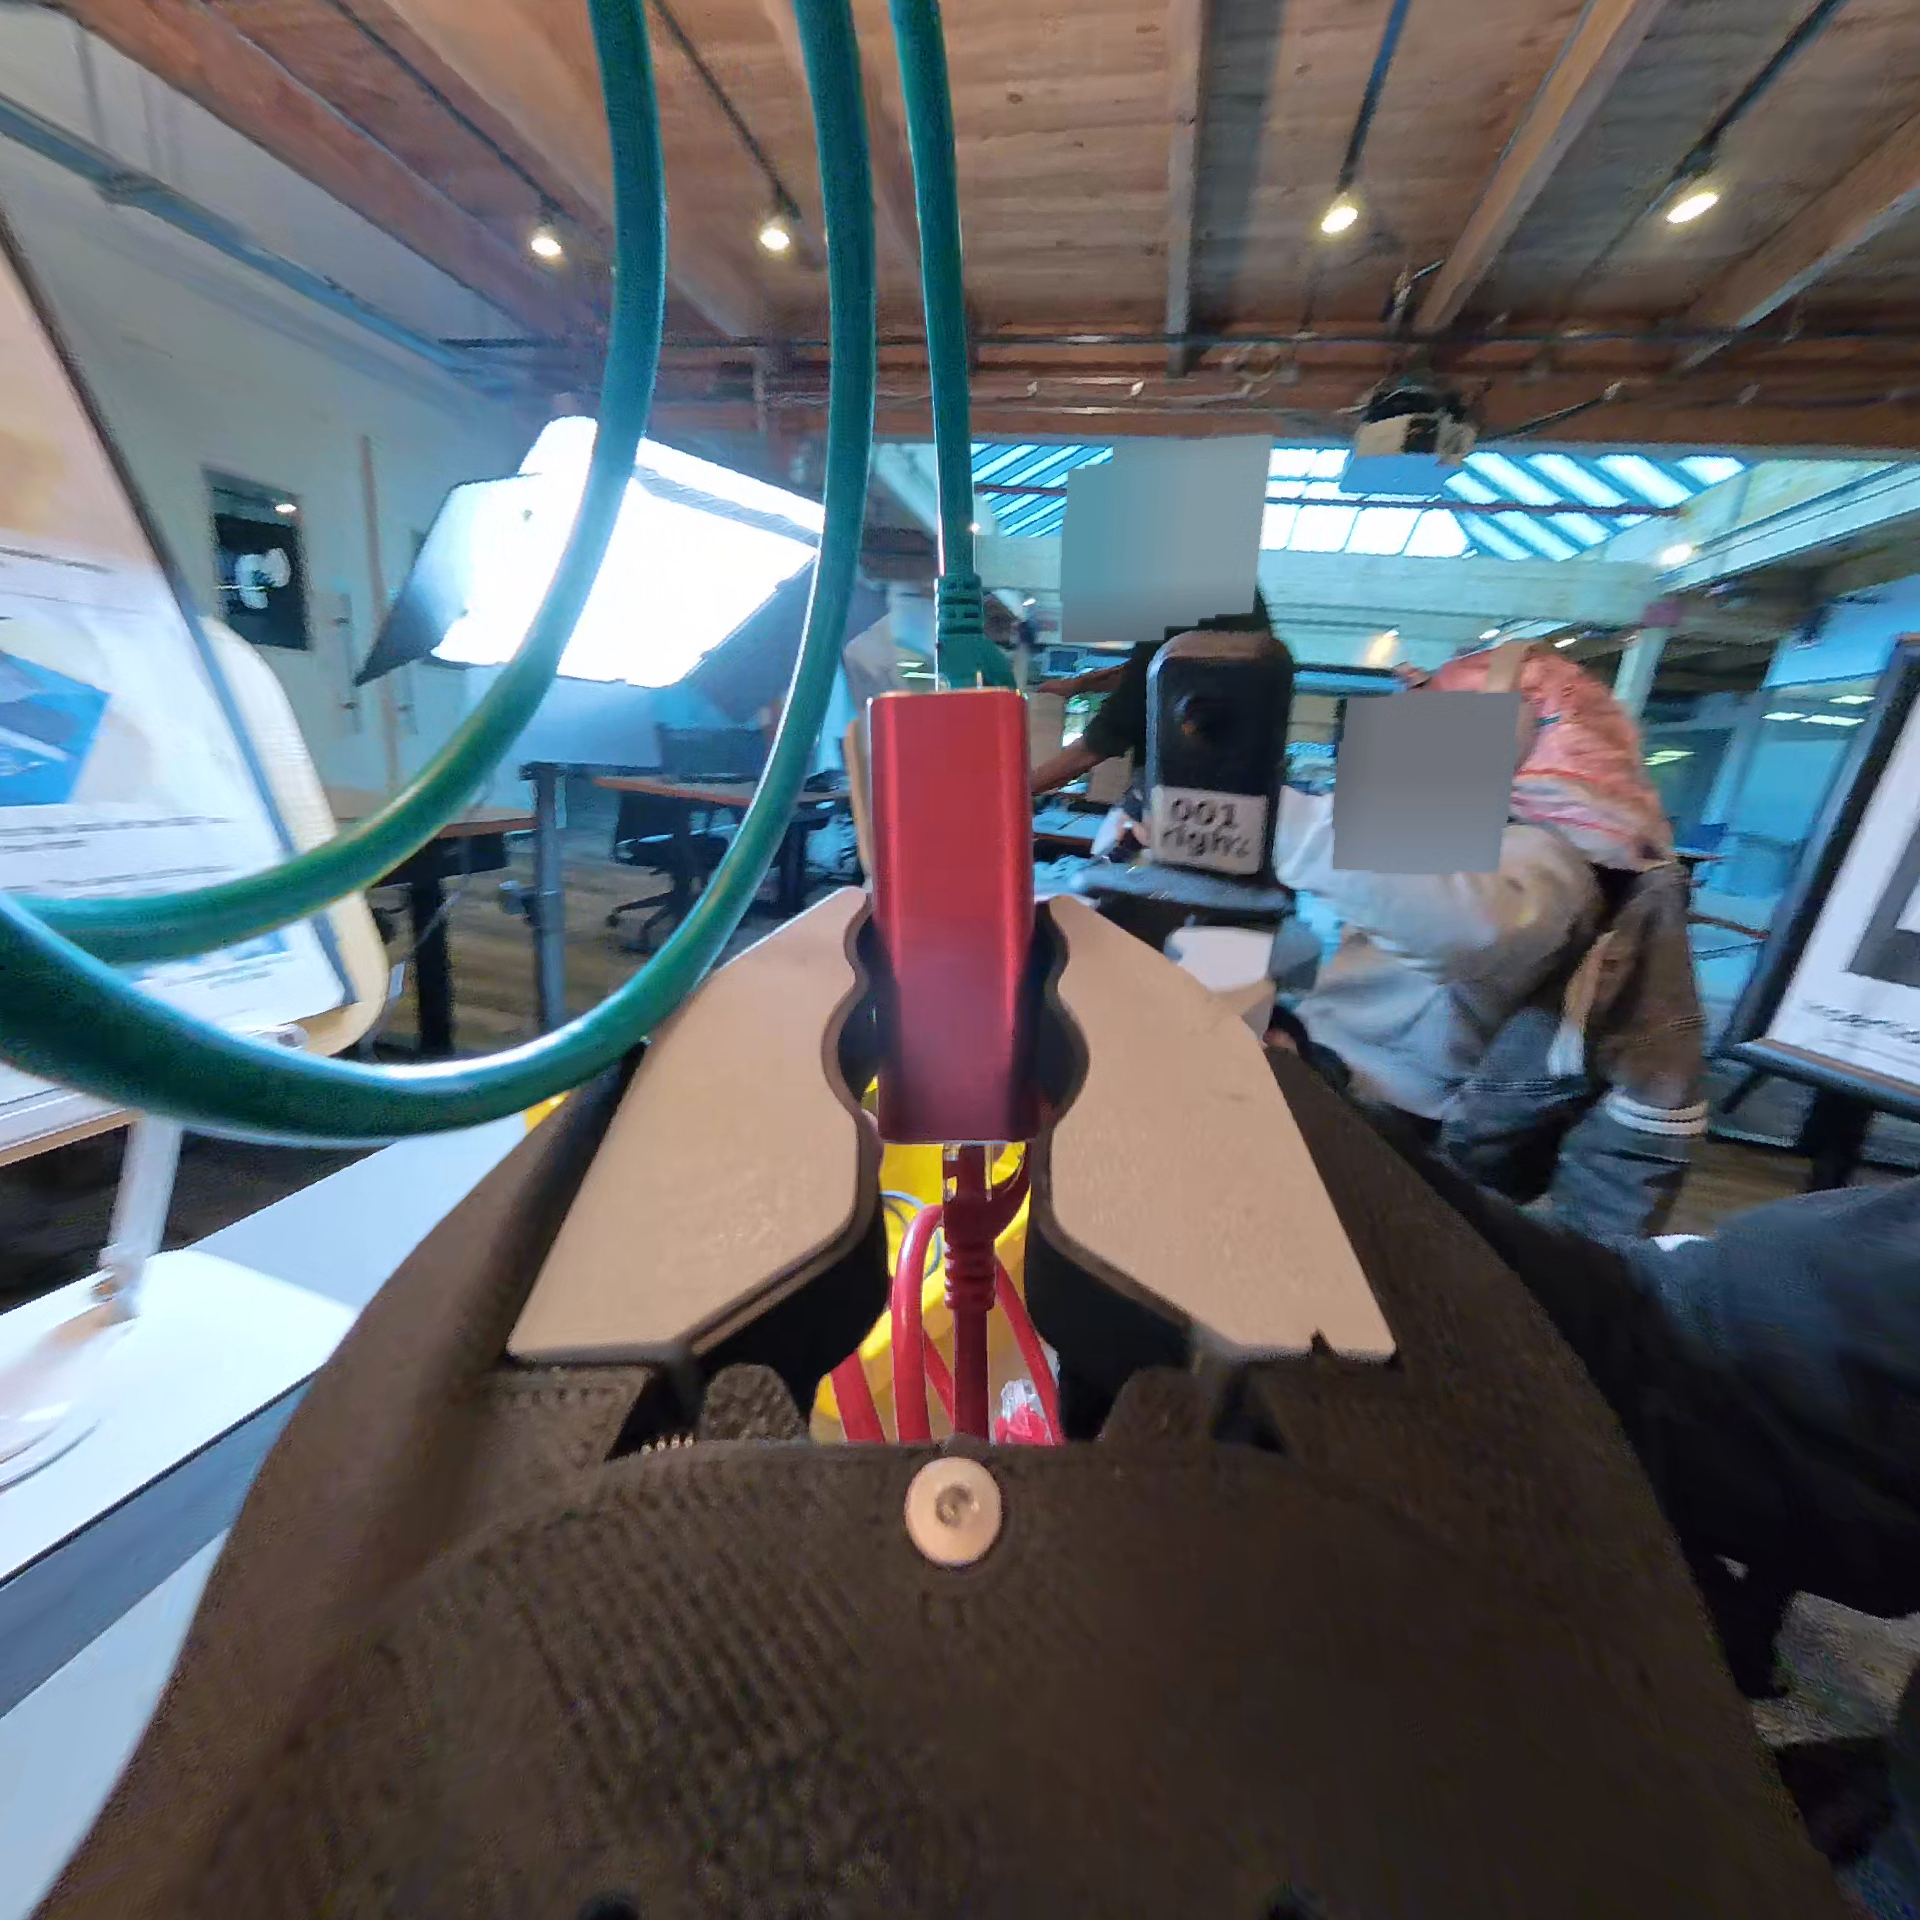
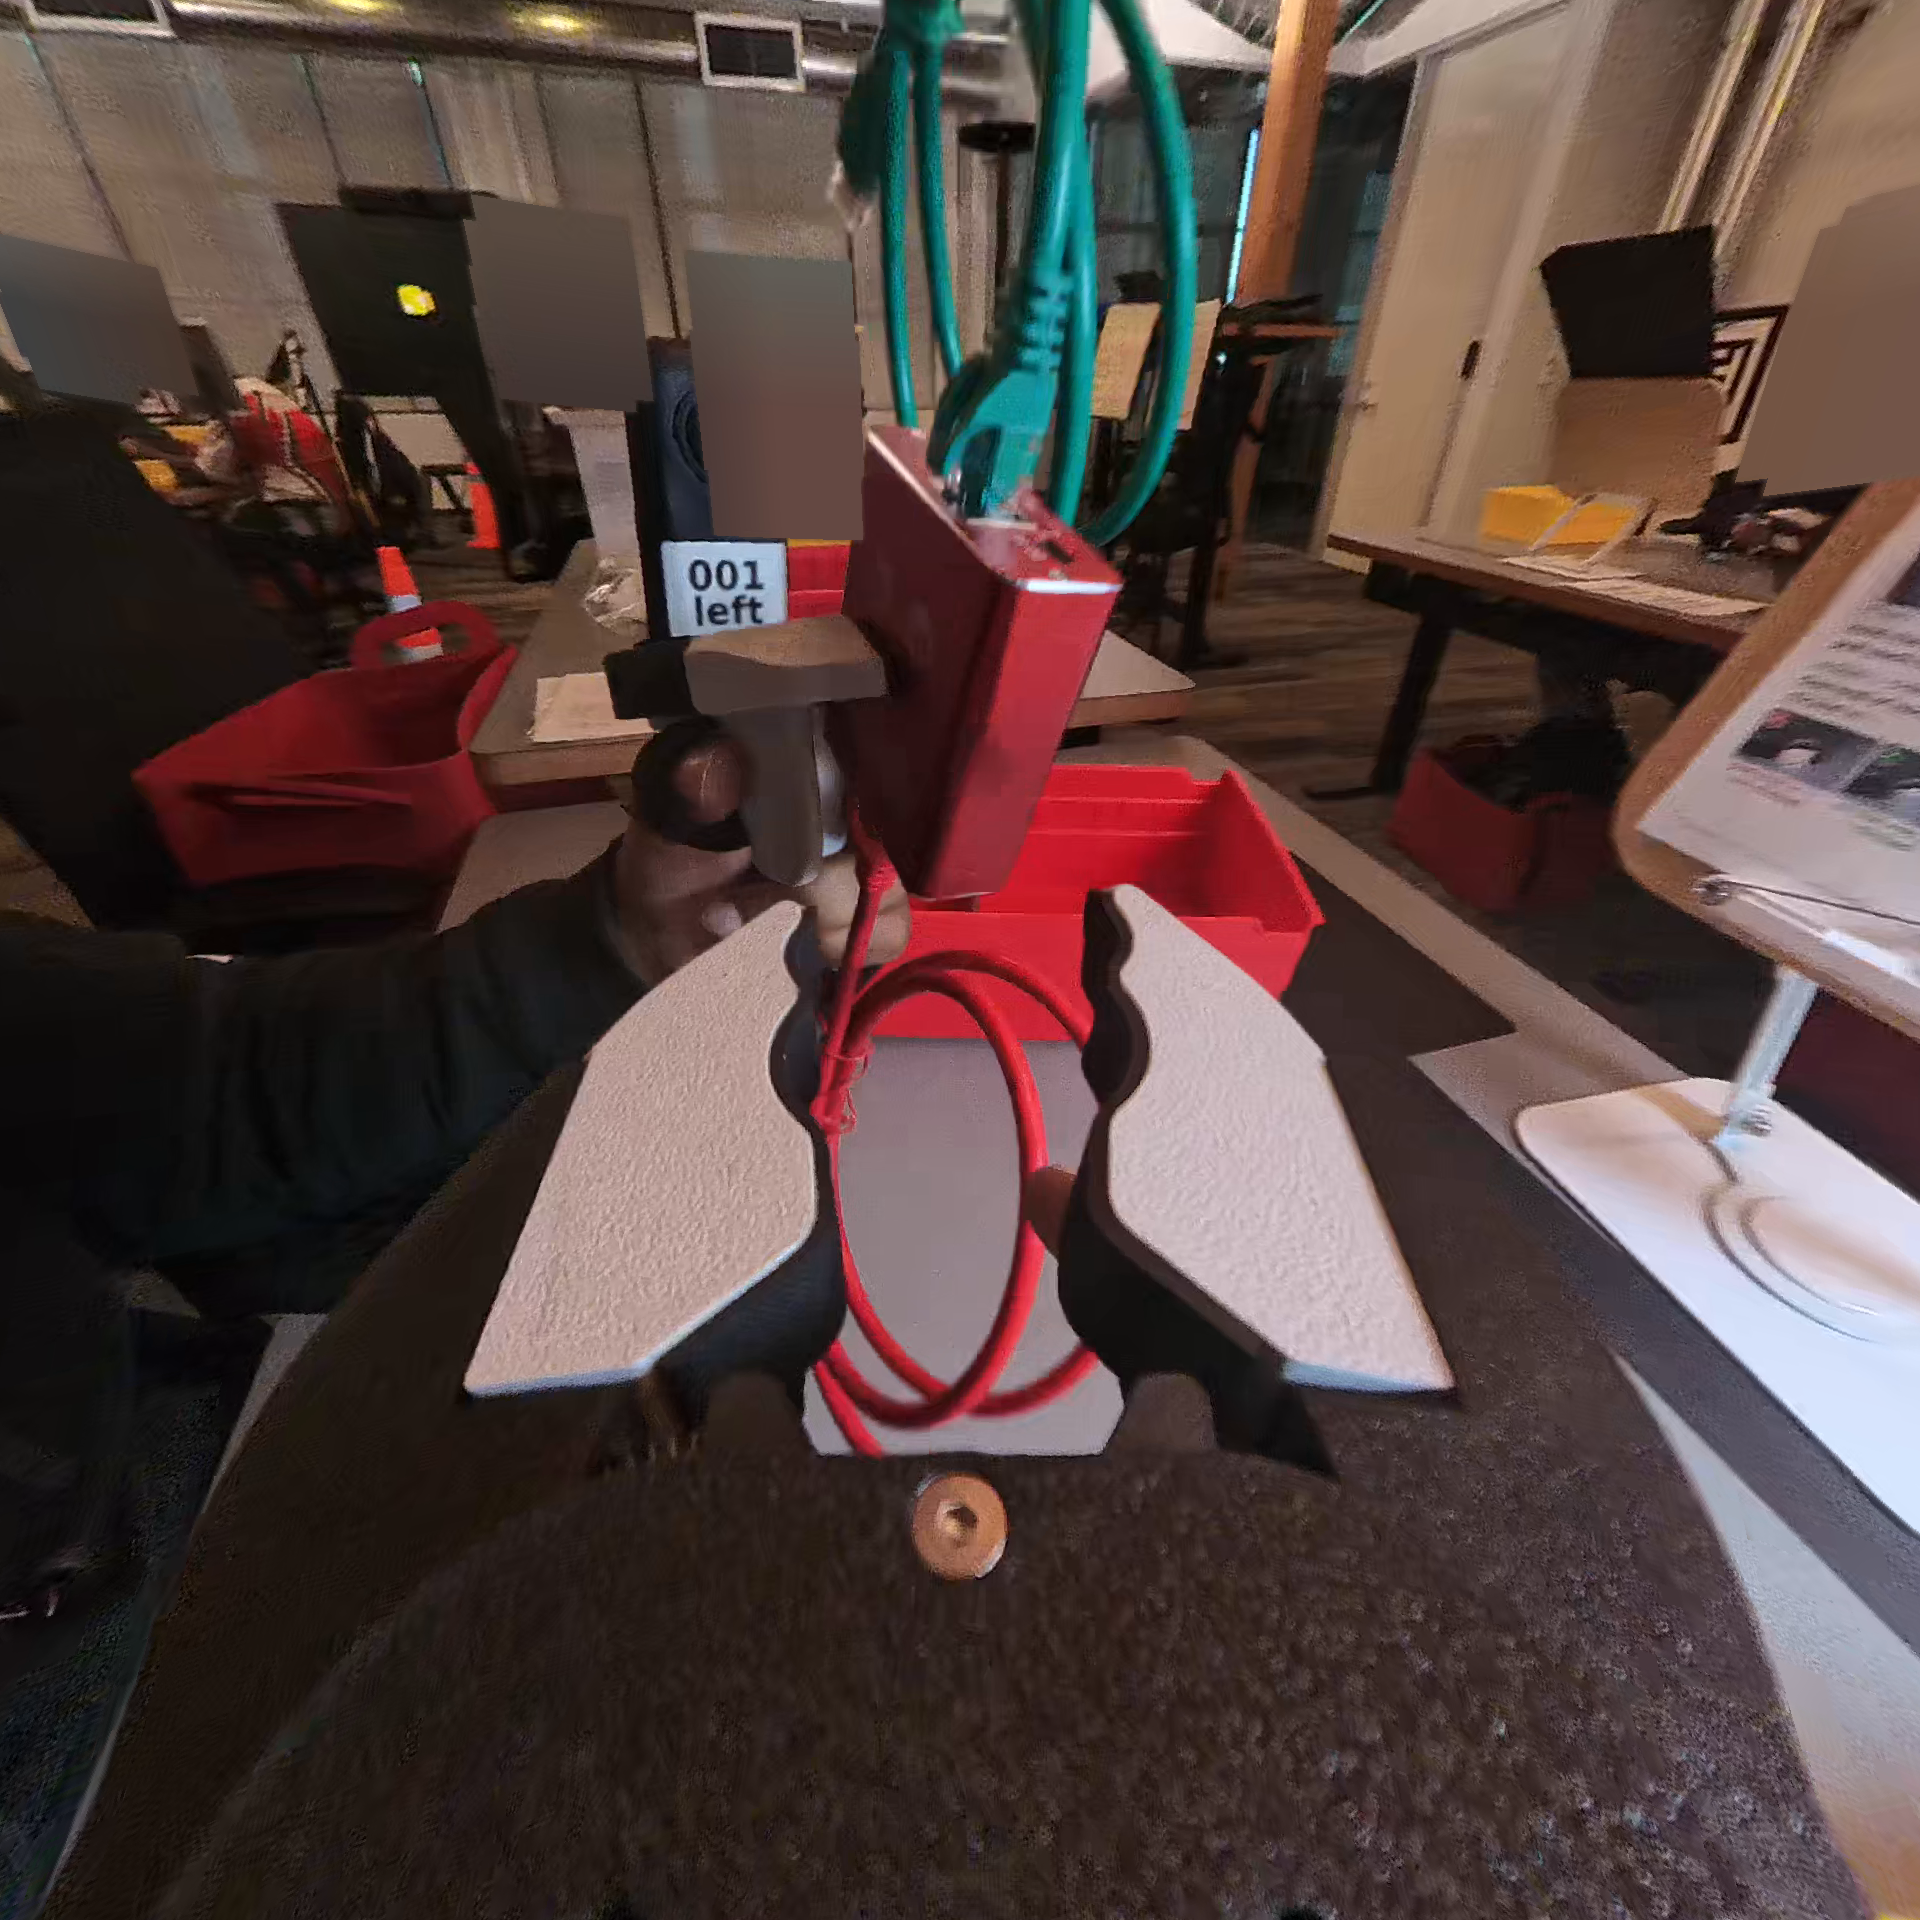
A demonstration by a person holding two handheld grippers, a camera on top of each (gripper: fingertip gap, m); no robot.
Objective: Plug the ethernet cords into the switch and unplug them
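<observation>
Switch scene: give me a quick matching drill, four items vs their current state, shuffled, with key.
Column 1:
1. switch
2. green cord
3. red cord
4. right tool

Column 2:
A. open, holding nothing
B. plugged into the switch's upper end, looping upward
C. clamped in the left tool, lifted off the table
D. hanging from the switch's lower end in a tied coil

Pairs: 1-C, 2-B, 3-D, 4-A
</observation>
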